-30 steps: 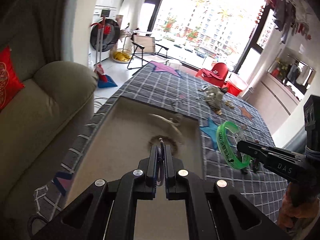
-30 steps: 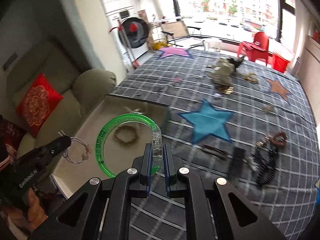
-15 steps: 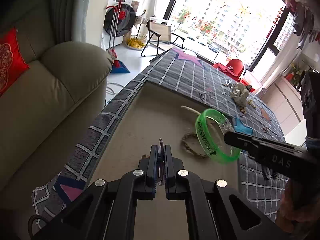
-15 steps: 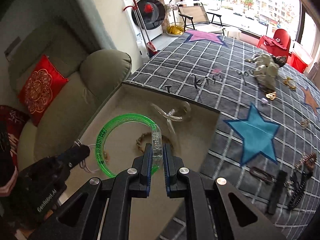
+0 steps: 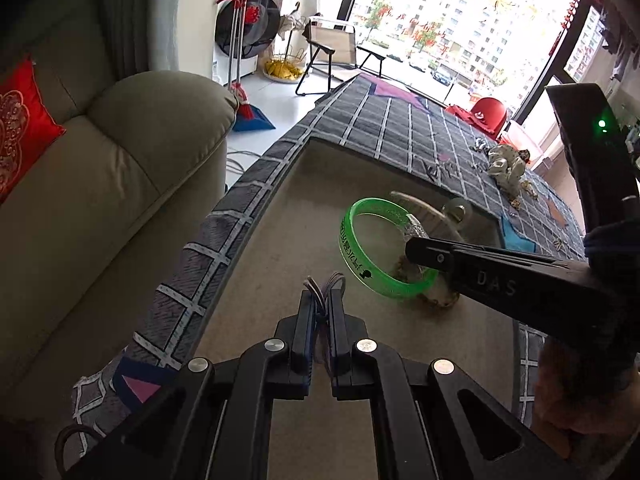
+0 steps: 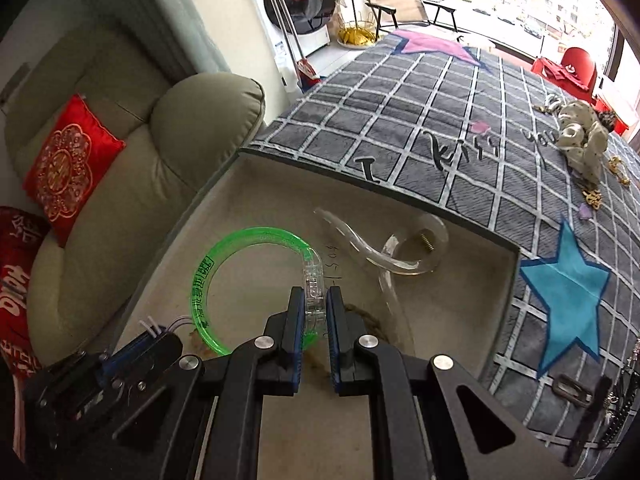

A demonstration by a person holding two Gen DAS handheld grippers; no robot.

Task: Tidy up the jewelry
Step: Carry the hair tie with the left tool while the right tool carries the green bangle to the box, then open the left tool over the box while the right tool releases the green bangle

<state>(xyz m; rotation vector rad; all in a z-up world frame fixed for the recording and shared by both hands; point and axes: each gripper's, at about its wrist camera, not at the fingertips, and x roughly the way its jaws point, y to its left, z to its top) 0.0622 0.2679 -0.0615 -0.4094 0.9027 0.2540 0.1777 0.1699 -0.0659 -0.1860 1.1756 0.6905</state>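
Black and closed tight, the left gripper (image 5: 323, 308) is pinching a thin wire piece (image 5: 323, 285) too fine to identify, while the right gripper (image 6: 316, 308) is clamping the clear clasp of a green bangle (image 6: 208, 280). Both are hanging tilted downward over the beige tray (image 6: 460, 320) sunk into the grey checked blanket (image 6: 400, 120), where a clear hair clip (image 6: 400, 256) is lying and a braided bracelet (image 5: 438, 299) is sitting half hidden behind the right gripper. Only part of the hand (image 5: 576, 400) is showing at the picture's edge.
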